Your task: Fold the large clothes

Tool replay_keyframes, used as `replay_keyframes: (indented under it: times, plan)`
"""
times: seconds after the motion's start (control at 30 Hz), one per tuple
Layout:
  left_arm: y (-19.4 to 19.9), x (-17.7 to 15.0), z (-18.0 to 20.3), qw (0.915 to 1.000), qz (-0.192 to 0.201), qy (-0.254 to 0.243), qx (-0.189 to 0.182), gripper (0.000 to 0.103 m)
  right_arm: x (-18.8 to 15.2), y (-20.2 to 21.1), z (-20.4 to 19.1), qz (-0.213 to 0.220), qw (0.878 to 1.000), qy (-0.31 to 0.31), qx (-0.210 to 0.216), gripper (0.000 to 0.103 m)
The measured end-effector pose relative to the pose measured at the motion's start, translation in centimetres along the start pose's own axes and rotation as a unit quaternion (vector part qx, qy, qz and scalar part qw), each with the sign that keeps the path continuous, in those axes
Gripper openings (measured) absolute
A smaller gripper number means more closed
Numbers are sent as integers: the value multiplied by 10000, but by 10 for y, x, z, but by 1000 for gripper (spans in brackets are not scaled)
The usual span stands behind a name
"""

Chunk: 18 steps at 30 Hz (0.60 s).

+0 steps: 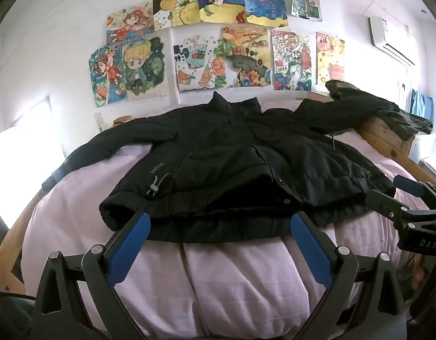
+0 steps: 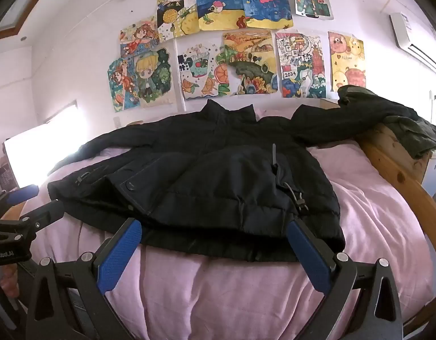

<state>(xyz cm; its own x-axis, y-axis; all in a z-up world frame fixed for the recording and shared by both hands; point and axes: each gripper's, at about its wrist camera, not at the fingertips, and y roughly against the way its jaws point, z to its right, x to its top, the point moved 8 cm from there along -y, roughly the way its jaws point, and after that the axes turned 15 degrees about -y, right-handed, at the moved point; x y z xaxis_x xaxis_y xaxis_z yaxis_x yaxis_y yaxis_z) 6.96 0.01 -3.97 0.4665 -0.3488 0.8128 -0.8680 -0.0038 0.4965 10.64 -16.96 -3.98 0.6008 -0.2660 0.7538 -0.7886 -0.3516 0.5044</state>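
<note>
Both grippers, left point(image 1: 219, 236) and right point(image 2: 215, 238), stand spread wide, holding nothing, at the hem of the black jacket point(image 1: 232, 155). It lies flat on the pink bedding point(image 1: 232, 277), sleeves apparently outstretched; no fold is made yet.

White print "SINCE" runs along the black jacket point(image 1: 218, 155) near its pocket drawcord; the characters after it too small to read. One wall drawing point(image 2: 300, 65) carries "2024" on a small white panel. Right claw point(image 1: 410, 198), seen from the left wrist, has "DAS" on its body; left claw point(image 2: 22, 198), seen from the right wrist, shows a partial "...enRobot.AI".
</note>
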Motion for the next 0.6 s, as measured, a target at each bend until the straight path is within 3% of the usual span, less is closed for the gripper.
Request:
replay_keyframes:
  times: [0.6]
  plan:
    - [0,0,0,10000,-2,-4,9,98,-1,-2,0,-28,10000,-42,-20,103]
